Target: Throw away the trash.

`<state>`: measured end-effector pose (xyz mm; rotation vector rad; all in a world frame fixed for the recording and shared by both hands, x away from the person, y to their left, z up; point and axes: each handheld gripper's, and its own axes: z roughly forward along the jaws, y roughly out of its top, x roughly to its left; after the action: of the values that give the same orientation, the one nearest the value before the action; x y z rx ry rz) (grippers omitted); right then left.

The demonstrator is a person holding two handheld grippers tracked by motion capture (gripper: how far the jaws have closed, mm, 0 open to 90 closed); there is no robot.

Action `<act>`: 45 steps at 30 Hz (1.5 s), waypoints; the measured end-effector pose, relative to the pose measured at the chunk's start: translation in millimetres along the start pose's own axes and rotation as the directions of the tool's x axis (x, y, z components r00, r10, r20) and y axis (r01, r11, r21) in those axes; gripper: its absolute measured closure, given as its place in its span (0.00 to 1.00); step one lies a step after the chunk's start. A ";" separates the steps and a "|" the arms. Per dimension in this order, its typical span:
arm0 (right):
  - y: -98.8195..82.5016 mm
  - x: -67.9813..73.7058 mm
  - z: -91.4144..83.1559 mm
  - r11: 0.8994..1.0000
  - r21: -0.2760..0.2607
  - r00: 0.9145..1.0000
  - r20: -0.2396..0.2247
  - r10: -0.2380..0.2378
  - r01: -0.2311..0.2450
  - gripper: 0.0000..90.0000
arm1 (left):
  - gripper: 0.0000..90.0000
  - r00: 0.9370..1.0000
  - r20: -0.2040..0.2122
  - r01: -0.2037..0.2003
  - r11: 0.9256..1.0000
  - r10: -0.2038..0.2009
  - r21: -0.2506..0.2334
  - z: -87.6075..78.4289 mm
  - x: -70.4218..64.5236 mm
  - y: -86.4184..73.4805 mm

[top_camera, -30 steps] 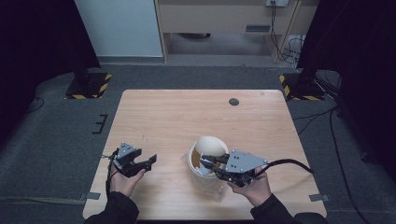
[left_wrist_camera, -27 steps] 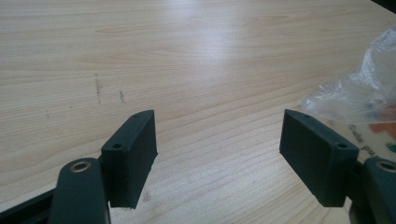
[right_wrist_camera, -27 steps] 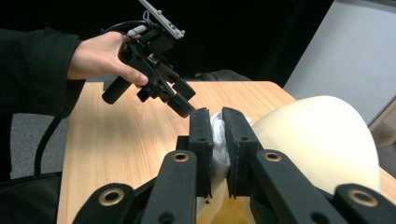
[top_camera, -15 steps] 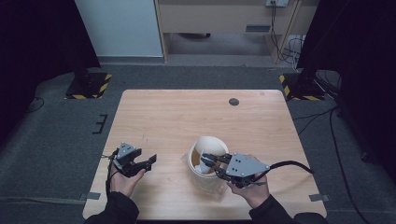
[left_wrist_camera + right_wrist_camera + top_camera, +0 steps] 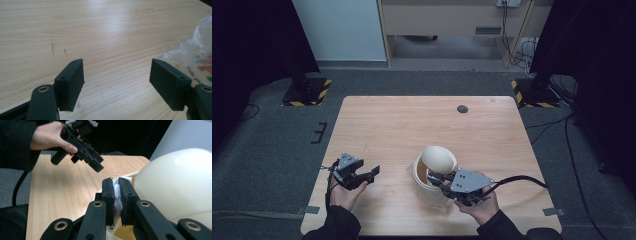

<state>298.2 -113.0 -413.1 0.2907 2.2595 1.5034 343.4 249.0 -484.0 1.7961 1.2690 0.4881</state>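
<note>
Near the front edge of the table [image 5: 377,125], a little right of its middle, stands a cream-coloured container [image 5: 422,175] with a rounded cream lid or dome [image 5: 435,157] tilted up over its mouth. The right gripper [image 5: 435,177] reaches in at the container's near rim, and the right gripper view shows its jaws pressed together on a scrap of white, crinkled material [image 5: 116,187], which looks like thin plastic wrap or a liner sitting just beside the dome [image 5: 180,190]. What the white piece belongs to I cannot tell for certain.

The left gripper [image 5: 371,172] hovers over the front left part of the table, well apart from the container, with its jaws spread and nothing between them. In the left gripper view a clear plastic bag [image 5: 192,50] with printing lies on the wood at the right edge, just past the right jaw [image 5: 170,87].

The step in hand seems to be pulling the pinched white material out of, or off, the container. The next move probably calls for a steady draw away from the rim with the pinch kept firm, since thin film can slip or tear. The container looks light and may tip or slide towards the front edge when pulled, so the free left gripper would likely need to come across and brace its wall first.
</note>
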 end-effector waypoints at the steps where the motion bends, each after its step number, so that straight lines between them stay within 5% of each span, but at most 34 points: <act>1: -0.4 0.6 1.2 1.000 0.003 1.000 -0.007 0.003 -0.003 0.92 | 0.30 1.000 0.000 0.000 1.000 0.000 0.000 -0.1 0.0 0.0; 4: 1.5 0.5 2.1 0.998 -0.006 0.997 -0.022 0.068 -0.068 0.72 | 0.30 1.000 0.000 0.001 1.000 -0.001 0.001 0.1 0.1 -0.1; 10: 10.4 -4.4 -7.0 0.986 -0.087 0.989 -0.034 0.143 -0.145 0.66 | 0.30 1.000 0.002 -0.001 1.000 0.001 0.009 0.6 0.3 -0.3; 15: 19.8 -14.6 -23.4 0.972 -0.165 0.984 0.020 0.175 -0.170 0.58 | 0.29 1.000 0.005 0.003 1.000 -0.003 0.016 1.8 0.5 -1.1; 18: 20.2 -25.7 -33.6 0.958 -0.210 0.974 0.071 0.214 -0.195 0.47 | 0.27 1.000 0.007 0.000 0.999 0.000 0.042 4.5 0.9 -2.8; 22: 6.8 -47.4 -45.0 0.946 -0.209 0.943 0.172 0.284 -0.246 0.33 | 0.24 1.000 0.005 -0.010 0.997 0.009 0.071 7.5 1.8 -4.5; 25: -15.4 -67.4 -52.2 0.937 -0.181 0.908 0.247 0.338 -0.300 0.29 | 0.22 1.000 0.004 -0.020 0.996 0.019 0.091 9.5 2.8 -5.8; 29: -43.4 -84.7 -56.8 0.921 -0.139 0.869 0.306 0.389 -0.364 0.25 | 0.19 1.000 0.008 -0.028 0.993 0.028 0.114 12.8 3.5 -7.7; 36: -93.4 -104.7 -61.1 0.891 -0.048 0.818 0.377 0.434 -0.451 0.25 | 0.18 0.998 0.009 -0.056 0.987 0.056 0.154 17.1 6.2 -10.1; 41: -119.9 -113.4 -62.5 0.845 0.022 0.773 0.416 0.479 -0.535 0.23 | 0.17 0.997 0.007 -0.071 0.983 0.070 0.169 19.6 9.7 -11.3; 45: -140.4 -121.9 -66.9 0.791 0.060 0.716 0.473 0.514 -0.608 0.21 | 0.16 0.996 0.007 -0.091 0.977 0.091 0.195 21.6 11.5 -13.0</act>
<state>384.8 -271.8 -492.7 1.3595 2.0369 1.2607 356.3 251.8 -508.4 2.0255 1.2772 0.4282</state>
